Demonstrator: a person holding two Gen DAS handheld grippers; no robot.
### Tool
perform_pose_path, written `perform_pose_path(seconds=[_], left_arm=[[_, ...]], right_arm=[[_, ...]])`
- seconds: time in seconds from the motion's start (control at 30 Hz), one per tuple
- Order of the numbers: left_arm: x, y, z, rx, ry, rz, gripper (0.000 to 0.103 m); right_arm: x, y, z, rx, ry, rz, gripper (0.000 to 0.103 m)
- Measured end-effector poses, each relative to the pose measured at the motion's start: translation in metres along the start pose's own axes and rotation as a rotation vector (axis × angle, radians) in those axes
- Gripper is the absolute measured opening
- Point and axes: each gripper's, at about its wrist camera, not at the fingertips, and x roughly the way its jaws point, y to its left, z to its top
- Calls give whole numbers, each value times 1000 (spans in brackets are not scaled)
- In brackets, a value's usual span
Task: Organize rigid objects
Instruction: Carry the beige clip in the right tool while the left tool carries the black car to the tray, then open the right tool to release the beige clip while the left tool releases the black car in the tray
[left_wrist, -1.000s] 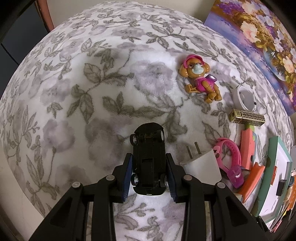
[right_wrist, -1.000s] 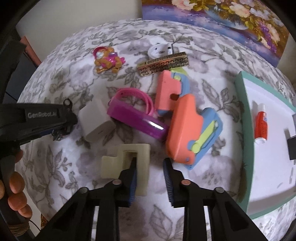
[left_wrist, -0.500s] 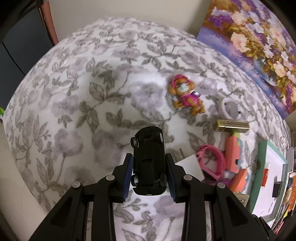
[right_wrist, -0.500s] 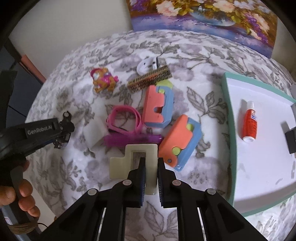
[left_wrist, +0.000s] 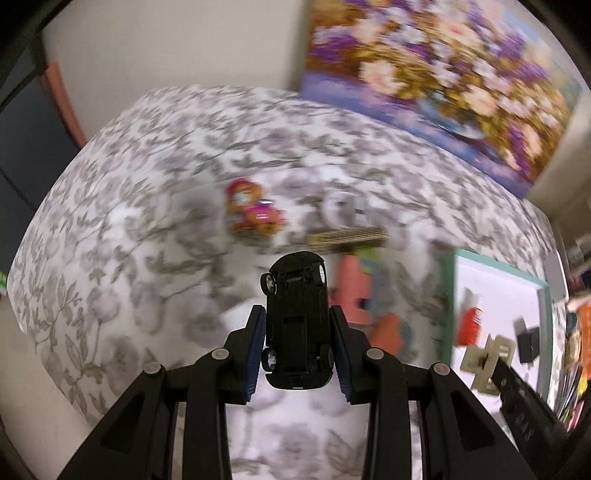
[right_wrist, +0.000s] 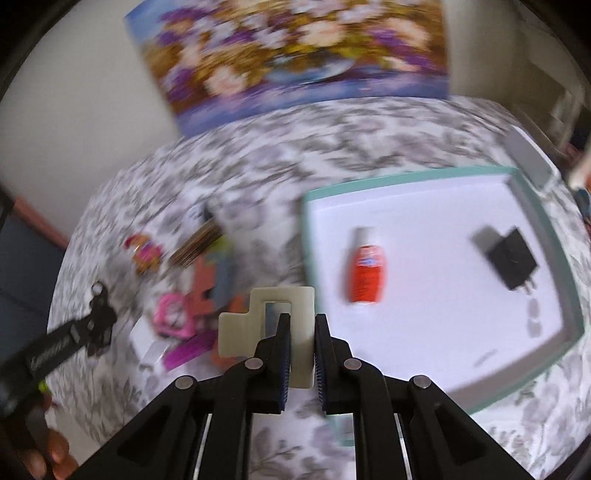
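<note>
My left gripper (left_wrist: 297, 325) is shut on a black toy car (left_wrist: 295, 317), underside up, held above the floral bedspread. My right gripper (right_wrist: 302, 332) is shut on a cream plastic bracket (right_wrist: 266, 321), lifted beside the left edge of the teal-rimmed white tray (right_wrist: 308, 236). The bracket also shows in the left wrist view (left_wrist: 487, 363), over the tray (left_wrist: 448, 306). In the tray lie an orange tube (right_wrist: 365, 273) and a black adapter (right_wrist: 511, 260). Both views are motion-blurred.
On the bedspread lie a toy dog figure (left_wrist: 251, 212), a white round item (left_wrist: 338, 206), a gold bar (left_wrist: 347, 236), orange-and-blue blocks (left_wrist: 354, 291), a pink watch (right_wrist: 171, 314) and a white charger (right_wrist: 147, 341). A flower painting (right_wrist: 295, 55) leans at the back.
Both grippers rose and swung right toward the tray. The right gripper closed on the cream bracket and lifted it off the bedspread. The left still holds the car.
</note>
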Motion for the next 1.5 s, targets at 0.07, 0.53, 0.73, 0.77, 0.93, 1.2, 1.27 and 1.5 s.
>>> perform_pose_path(seconds=[0.07,0.53,0.73,0.77,0.93,1.2,1.27,1.5], left_arm=[[-2,-20,-4,36,0,-9,36],[7,-144,-48,264,73,-133,36],[14,-168,-60,322,104,-158,36],[15,-172,-62,330,106,-153,36],[22,-181,-68,359,125,-140,36],[24,-184,-69,376,122,-131,36],[24,-182,-68,370,124,-129,36],[27,-174,-64,342,132,-116,36]], right_arm=[[-3,-25,5,54,-8,-26,12],[-16,-146,14,257,-24,-211,13],[-17,-173,13,280,-17,-236,13],[-18,-174,12,282,-15,-236,13],[-15,-182,10,288,1,-241,13],[-9,-184,9,284,21,-242,13],[-8,-184,8,282,27,-244,13],[-1,-184,7,277,56,-245,16]])
